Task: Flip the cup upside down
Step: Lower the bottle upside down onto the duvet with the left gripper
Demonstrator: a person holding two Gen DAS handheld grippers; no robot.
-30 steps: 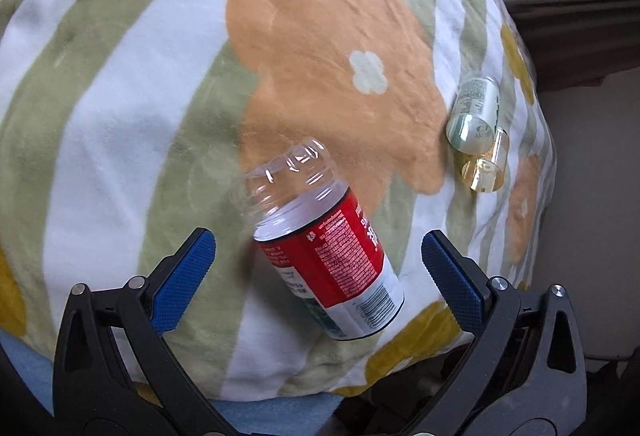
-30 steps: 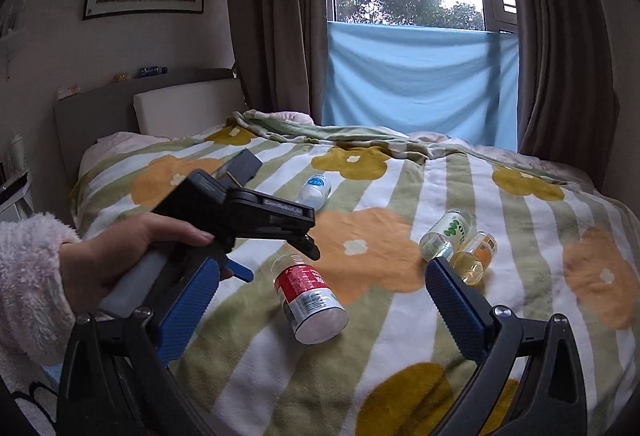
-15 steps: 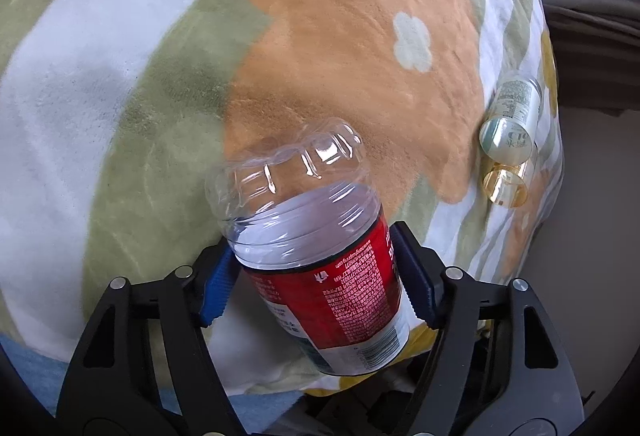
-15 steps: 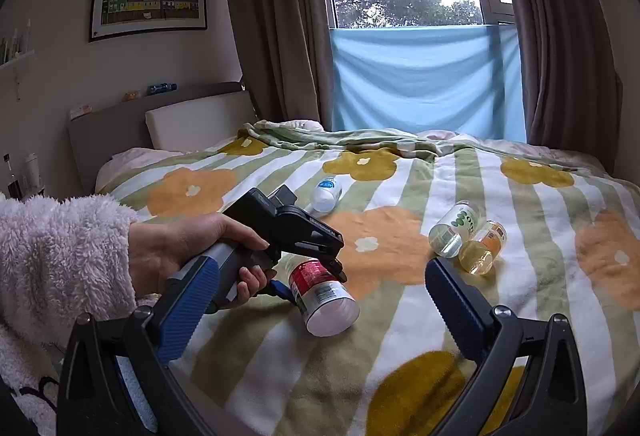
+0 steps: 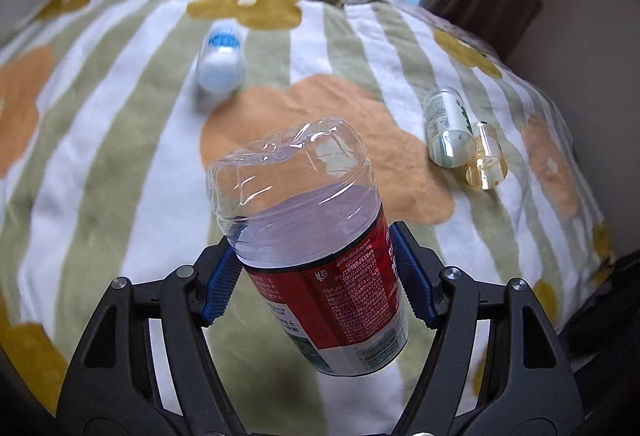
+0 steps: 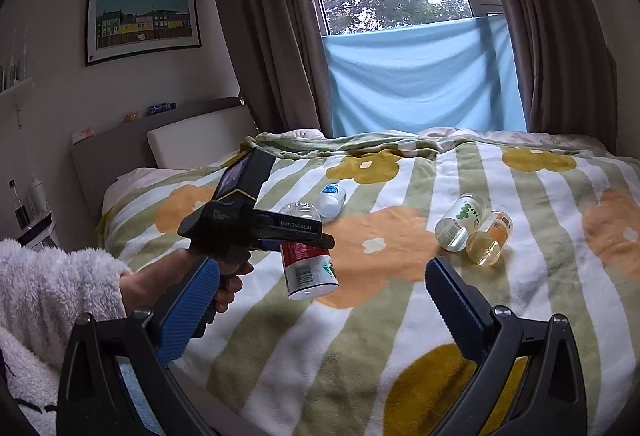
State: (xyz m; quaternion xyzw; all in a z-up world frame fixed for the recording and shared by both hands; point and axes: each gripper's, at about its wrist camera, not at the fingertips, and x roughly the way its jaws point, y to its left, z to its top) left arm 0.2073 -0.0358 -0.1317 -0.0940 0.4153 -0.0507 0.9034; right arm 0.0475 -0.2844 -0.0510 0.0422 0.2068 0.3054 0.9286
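Note:
The cup is a clear plastic bottle-cut cup with a red and white label (image 5: 320,260). My left gripper (image 5: 318,280) is shut on its labelled middle and holds it lifted above the bed, tilted with the clear domed end away from the camera. In the right wrist view the cup (image 6: 306,264) hangs under the left gripper (image 6: 288,236), open end down toward the blanket. My right gripper (image 6: 316,312) is open and empty, low over the near edge of the bed.
The striped flower blanket (image 5: 120,116) covers the bed. A white and blue bottle (image 5: 220,56) lies at the back. A green-labelled clear cup (image 5: 444,124) and an amber cup (image 5: 484,156) lie side by side at the right. Curtains and headboard stand behind.
My left gripper came down around the lying cup, shut on it and lifted it off the blanket, tipping it up. My right gripper stayed open and nearly still.

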